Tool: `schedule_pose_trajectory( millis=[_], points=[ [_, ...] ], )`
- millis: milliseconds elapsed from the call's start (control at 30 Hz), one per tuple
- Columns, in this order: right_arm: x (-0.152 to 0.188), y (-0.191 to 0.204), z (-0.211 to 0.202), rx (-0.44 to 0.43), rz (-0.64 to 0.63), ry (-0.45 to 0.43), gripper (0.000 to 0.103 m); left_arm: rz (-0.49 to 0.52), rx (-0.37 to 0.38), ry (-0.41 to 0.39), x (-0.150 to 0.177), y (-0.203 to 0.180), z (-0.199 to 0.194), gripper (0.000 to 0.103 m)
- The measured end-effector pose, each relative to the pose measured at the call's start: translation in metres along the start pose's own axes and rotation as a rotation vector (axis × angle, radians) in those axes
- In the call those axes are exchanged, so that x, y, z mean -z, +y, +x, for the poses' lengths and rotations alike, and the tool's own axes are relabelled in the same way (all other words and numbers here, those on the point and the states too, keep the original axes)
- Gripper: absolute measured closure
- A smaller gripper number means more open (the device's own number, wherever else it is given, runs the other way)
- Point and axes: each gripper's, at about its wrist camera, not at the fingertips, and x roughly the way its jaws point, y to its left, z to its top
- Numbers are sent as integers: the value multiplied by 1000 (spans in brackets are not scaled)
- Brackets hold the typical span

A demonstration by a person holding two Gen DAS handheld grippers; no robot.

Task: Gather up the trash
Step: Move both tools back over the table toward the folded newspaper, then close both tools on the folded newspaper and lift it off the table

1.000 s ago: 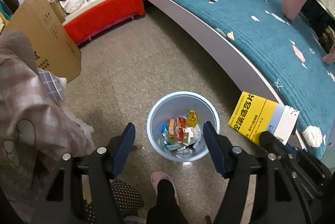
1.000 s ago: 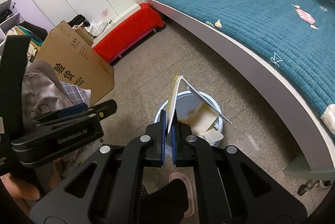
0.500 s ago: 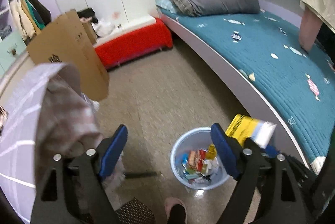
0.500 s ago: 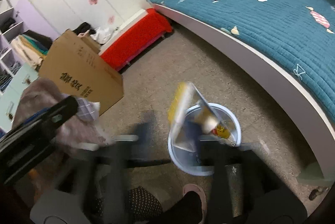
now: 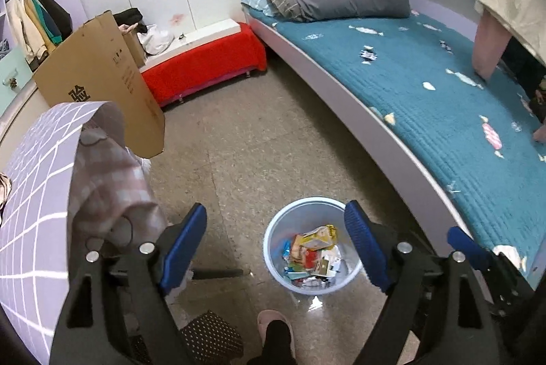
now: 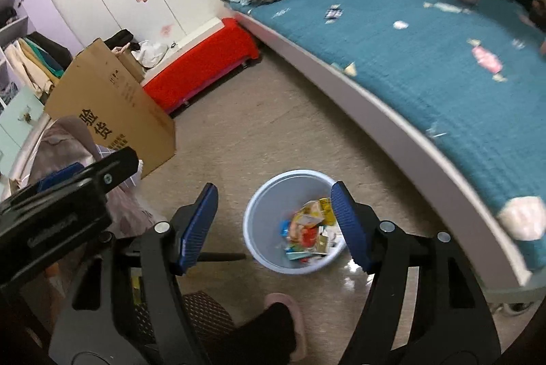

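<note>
A pale blue waste bin (image 5: 273, 242) stands on the floor beside the bed, with colourful wrappers and paper trash (image 5: 312, 250) inside. It also shows in the right wrist view (image 6: 259, 214), with the trash (image 6: 309, 230) piled in it. My left gripper (image 5: 275, 245) is open and empty, held high above the bin. My right gripper (image 6: 274, 223) is open and empty, also above the bin. A blue fingertip of the right gripper (image 5: 465, 245) shows at the right of the left wrist view.
A bed with a teal cover (image 5: 443, 112) runs along the right. A cardboard box (image 5: 102, 85) and a red bench (image 5: 201, 64) stand at the back left. A chair draped with checked cloth (image 5: 102, 187) is at the left. My slippered foot (image 5: 276, 327) is near the bin.
My right gripper opened and let go of the yellow book, which is no longer in view. Both grippers have risen higher above the bin.
</note>
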Motion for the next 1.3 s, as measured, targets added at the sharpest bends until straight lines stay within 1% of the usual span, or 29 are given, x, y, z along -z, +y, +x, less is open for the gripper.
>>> schedule_pose_trajectory(
  millis=[33, 133, 167, 267, 333, 467, 533, 600, 667, 733, 833, 900, 933, 1000, 1100, 1133, 1200, 1300],
  points=[
    [0, 0, -9, 9, -11, -11, 34, -1, 8, -5, 0, -1, -5, 22],
    [-4, 5, -39, -2, -25, -54, 34, 6, 50, -35, 1, -6, -31, 22],
    [-5, 8, -48, -9, -34, -68, 34, 5, 62, -59, 0, -6, -45, 22],
    [-12, 29, -82, -57, -68, -120, 34, -13, 94, -125, -3, 1, -81, 22],
    [-14, 43, -98, -87, -94, -145, 34, -29, 101, -165, -4, 11, -102, 22],
    [-17, 92, -122, -171, -166, -168, 34, -59, 91, -242, -3, 50, -149, 21],
    [-16, 115, -127, -195, -208, -162, 34, -69, 66, -280, 1, 78, -168, 20],
    [-13, 143, -130, -227, -254, -157, 34, -92, 34, -292, 4, 110, -182, 19],
    [-9, 171, -129, -264, -289, -135, 34, -149, -3, -282, 11, 156, -192, 19],
    [-3, 208, -125, -298, -349, -114, 34, -187, -30, -272, 19, 191, -197, 19],
    [6, 256, -114, -337, -422, -73, 34, -280, -87, -234, 36, 258, -197, 19],
    [13, 292, -105, -376, -476, -33, 34, -386, -77, -185, 50, 307, -191, 19],
    [18, 306, -103, -387, -497, -20, 34, -459, -59, -154, 60, 336, -186, 19],
    [26, 337, -92, -400, -551, 6, 34, -569, -46, -121, 74, 377, -179, 19],
    [32, 377, -70, -425, -596, 72, 34, -690, -51, -86, 90, 424, -165, 19],
    [34, 388, -63, -419, -613, 88, 34, -713, -54, -79, 92, 435, -159, 19],
    [39, 407, -52, -405, -648, 100, 32, -728, -53, -67, 98, 448, -149, 19],
    [42, 431, -31, -401, -691, 132, 29, -730, -58, -21, 97, 461, -127, 19]
  ],
)
